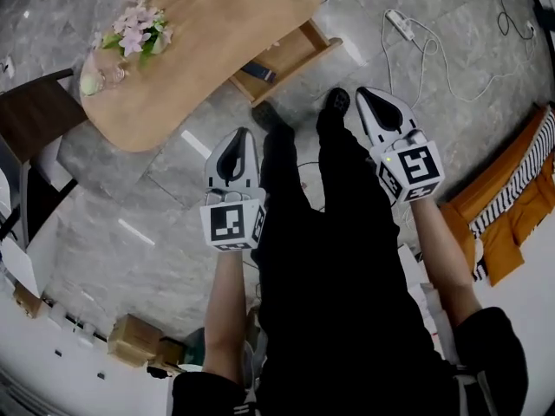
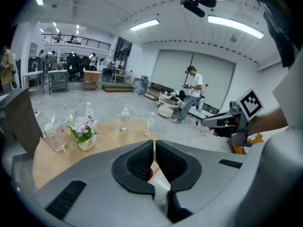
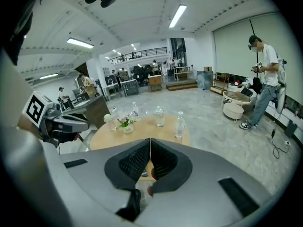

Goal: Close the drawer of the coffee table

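The oval wooden coffee table (image 1: 204,37) stands at the top of the head view. Its drawer (image 1: 290,55) is pulled out toward me at the table's right side, with a dark object inside. My left gripper (image 1: 242,133) is shut and empty, hanging over the floor below the drawer. The right gripper (image 1: 363,92), also shut and empty, is to the right of the drawer. Neither touches the table. In the left gripper view the closed jaws (image 2: 154,143) point at the table (image 2: 106,138). The right gripper (image 3: 150,141) points at the same table (image 3: 144,126).
A vase of pink flowers (image 1: 134,31), a glass and water bottles (image 3: 179,124) stand on the tabletop. A dark chair (image 1: 35,115) is left of the table. A power strip with cable (image 1: 401,24) lies on the floor, orange furniture (image 1: 507,219) at right. A person (image 3: 265,74) stands beyond.
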Action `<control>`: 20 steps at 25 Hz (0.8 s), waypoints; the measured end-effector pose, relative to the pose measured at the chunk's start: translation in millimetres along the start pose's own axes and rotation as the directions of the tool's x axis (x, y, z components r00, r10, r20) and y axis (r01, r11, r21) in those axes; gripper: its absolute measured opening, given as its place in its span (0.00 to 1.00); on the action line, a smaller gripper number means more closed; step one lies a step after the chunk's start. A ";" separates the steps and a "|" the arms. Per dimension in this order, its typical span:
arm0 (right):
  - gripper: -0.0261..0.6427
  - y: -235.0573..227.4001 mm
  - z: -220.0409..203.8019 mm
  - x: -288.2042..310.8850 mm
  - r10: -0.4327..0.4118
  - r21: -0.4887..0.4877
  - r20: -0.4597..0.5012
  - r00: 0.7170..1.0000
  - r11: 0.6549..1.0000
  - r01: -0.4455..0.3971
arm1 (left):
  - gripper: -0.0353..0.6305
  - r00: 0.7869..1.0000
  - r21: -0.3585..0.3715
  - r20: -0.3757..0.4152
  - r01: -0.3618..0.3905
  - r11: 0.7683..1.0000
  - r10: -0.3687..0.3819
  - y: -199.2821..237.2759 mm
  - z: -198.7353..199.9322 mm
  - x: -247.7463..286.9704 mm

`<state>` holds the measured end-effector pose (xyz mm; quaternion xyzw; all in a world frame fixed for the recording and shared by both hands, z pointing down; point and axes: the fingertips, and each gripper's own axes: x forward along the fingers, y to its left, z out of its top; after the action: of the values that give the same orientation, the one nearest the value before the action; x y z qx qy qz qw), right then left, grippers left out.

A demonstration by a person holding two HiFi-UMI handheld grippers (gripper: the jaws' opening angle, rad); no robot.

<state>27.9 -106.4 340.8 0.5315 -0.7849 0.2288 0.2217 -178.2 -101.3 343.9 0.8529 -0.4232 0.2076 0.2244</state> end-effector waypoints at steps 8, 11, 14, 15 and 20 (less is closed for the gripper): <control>0.06 -28.2 -92.9 73.4 -0.053 0.031 -0.117 0.992 0.998 0.057 | 0.14 0.995 0.021 -0.095 -0.022 1.000 0.024 35.2 -88.3 62.1; 0.06 -46.0 -132.5 106.8 -0.061 0.016 -0.154 0.986 0.998 0.064 | 0.18 0.989 0.032 -0.145 -0.037 0.999 0.041 47.8 -131.7 86.6; 0.06 -62.2 -170.7 140.5 -0.059 -0.026 -0.188 0.980 0.998 0.055 | 0.21 0.985 0.041 -0.159 -0.063 0.997 0.069 59.9 -173.1 113.8; 0.06 -67.4 -184.9 150.1 -0.060 -0.043 -0.199 0.978 0.998 0.052 | 0.23 0.981 0.060 -0.177 -0.066 0.996 0.076 63.5 -190.1 121.9; 0.06 -89.9 -259.6 186.5 -0.065 -0.103 -0.271 0.960 0.994 0.038 | 0.33 0.952 0.138 -0.286 -0.075 0.988 0.112 75.1 -284.1 154.2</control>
<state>76.4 -118.4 669.1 0.5039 -0.7426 0.2561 0.3593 -200.3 -80.2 674.3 0.8042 -0.4113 0.3683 0.2203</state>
